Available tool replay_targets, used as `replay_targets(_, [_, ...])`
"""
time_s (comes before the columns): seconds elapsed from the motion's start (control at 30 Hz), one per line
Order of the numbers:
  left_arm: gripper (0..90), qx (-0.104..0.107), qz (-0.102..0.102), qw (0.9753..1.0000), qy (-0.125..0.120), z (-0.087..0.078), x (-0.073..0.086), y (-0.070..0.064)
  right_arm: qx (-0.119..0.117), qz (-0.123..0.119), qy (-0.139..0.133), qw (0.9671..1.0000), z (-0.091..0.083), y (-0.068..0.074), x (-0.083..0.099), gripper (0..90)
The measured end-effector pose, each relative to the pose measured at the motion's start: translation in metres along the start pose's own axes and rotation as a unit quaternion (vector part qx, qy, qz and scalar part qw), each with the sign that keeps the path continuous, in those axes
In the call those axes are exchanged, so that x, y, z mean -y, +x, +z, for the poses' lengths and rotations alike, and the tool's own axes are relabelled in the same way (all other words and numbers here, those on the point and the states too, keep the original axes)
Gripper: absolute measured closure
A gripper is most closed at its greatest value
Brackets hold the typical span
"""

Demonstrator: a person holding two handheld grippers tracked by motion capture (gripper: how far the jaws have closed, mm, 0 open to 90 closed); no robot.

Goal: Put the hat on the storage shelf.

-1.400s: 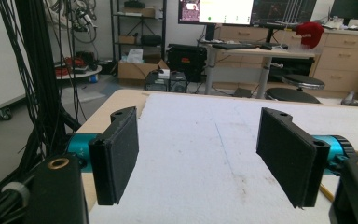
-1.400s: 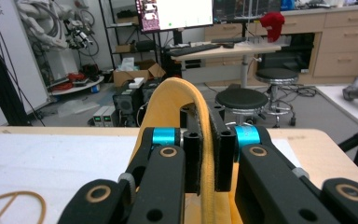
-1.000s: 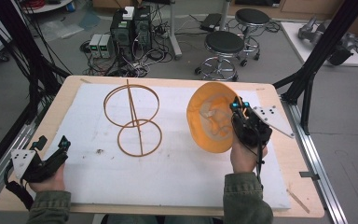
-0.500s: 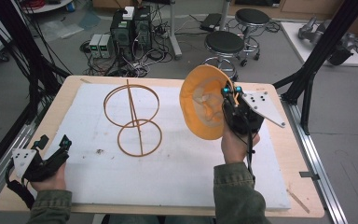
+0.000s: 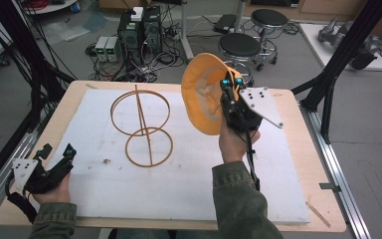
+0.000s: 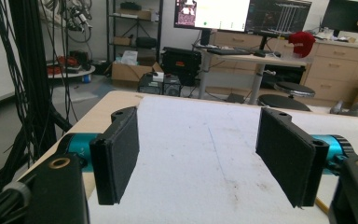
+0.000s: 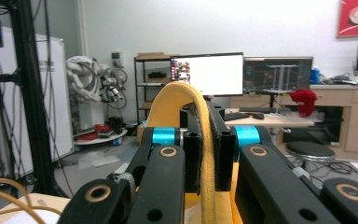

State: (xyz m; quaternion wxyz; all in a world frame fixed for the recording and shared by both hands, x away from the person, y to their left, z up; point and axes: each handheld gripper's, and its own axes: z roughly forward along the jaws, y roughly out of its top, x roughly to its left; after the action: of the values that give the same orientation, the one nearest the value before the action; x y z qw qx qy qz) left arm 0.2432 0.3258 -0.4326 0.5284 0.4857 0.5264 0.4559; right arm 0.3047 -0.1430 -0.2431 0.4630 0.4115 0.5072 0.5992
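Observation:
A yellow-orange brimmed hat (image 5: 205, 92) hangs in the air above the right middle of the table, with my right gripper (image 5: 228, 92) shut on its brim. In the right gripper view the brim (image 7: 208, 154) runs up between the two black jaws. A wooden wire stand (image 5: 141, 127) made of two rings and a straight rod sits on the white mat (image 5: 179, 179) left of the hat. My left gripper (image 5: 54, 152) rests at the table's near left corner, open, with nothing between its pads (image 6: 116, 156).
The wooden table (image 5: 306, 164) edge frames the mat. Black frame poles (image 5: 338, 64) stand at the right and left. Stools (image 5: 239, 47) and computer boxes (image 5: 139, 30) sit on the floor beyond the far edge.
My right gripper has lifted the hat and carried it leftward and away, toward the stand. The left gripper has stayed put.

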Motion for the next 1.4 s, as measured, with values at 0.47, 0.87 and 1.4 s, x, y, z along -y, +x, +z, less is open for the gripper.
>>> replay_targets(0.47, [30.3,-0.001,-0.008,1.0,-0.001,0.0,0.0,0.002,-0.042,-0.009,-0.009,0.999,0.018,0.043,-0.007,85.7])
replay_targets(0.87, [30.3,0.005,-0.012,0.9999,-0.002,0.001,0.001,0.003,-0.12,-0.01,-0.01,0.9927,0.027,0.088,-0.008,85.6])
replay_targets(1.4, [30.3,0.006,-0.014,0.9999,-0.002,0.0,0.001,0.004,-0.17,-0.063,-0.014,0.9833,0.023,0.141,-0.006,84.2])
